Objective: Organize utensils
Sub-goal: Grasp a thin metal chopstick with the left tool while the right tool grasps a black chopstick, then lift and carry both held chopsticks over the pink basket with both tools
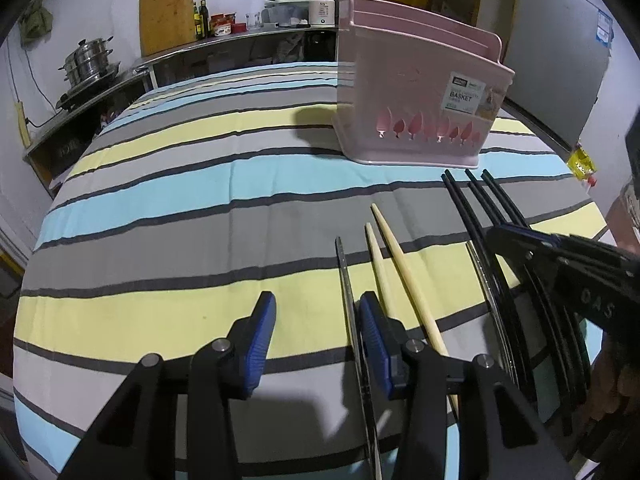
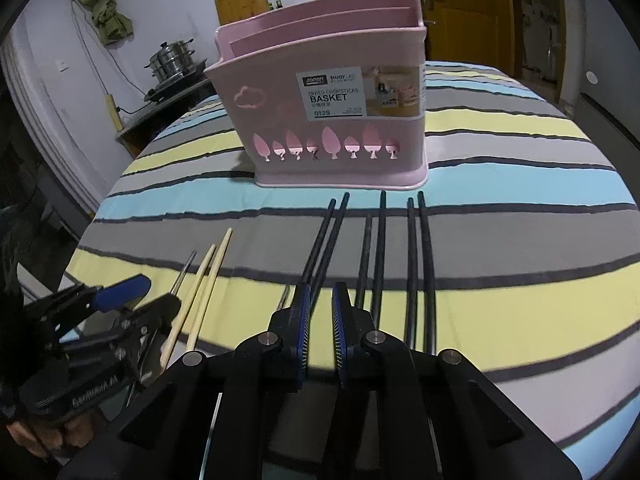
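A pink chopstick basket stands upright on the striped tablecloth. Several black chopsticks lie in front of it, pointing at it. Two wooden chopsticks and a thin metal one lie to their left. My left gripper is open over the cloth, its right finger beside the metal chopstick, holding nothing. My right gripper is nearly closed with a narrow gap, low over the leftmost black pair; nothing sits between the pads.
The table is covered by a grey, yellow and blue striped cloth. A steel counter with pots, bottles and a cutting board runs behind. A yellow door is at the back.
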The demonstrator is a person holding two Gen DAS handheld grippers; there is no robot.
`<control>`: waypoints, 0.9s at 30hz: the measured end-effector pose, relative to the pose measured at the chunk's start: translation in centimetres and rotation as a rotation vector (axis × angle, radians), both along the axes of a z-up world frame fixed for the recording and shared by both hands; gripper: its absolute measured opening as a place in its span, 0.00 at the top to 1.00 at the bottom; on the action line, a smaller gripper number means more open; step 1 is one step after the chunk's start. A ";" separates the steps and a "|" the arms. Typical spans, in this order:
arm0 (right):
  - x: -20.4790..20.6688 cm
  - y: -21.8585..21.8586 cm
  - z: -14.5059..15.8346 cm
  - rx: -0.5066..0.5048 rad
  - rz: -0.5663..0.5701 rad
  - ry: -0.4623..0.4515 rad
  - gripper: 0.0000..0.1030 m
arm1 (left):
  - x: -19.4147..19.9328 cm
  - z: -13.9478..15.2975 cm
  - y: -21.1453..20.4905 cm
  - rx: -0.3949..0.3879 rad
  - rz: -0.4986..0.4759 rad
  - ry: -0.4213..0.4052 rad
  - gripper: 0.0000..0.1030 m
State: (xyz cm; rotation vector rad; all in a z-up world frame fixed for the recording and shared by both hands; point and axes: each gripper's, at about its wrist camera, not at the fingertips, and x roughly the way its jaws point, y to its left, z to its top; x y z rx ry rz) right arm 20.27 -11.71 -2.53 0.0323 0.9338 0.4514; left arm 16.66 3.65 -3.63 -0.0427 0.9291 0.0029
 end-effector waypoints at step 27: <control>1.6 -0.1 2.8 0.051 -0.016 0.069 0.94 | 0.9 1.7 2.3 -0.159 -0.006 0.015 0.95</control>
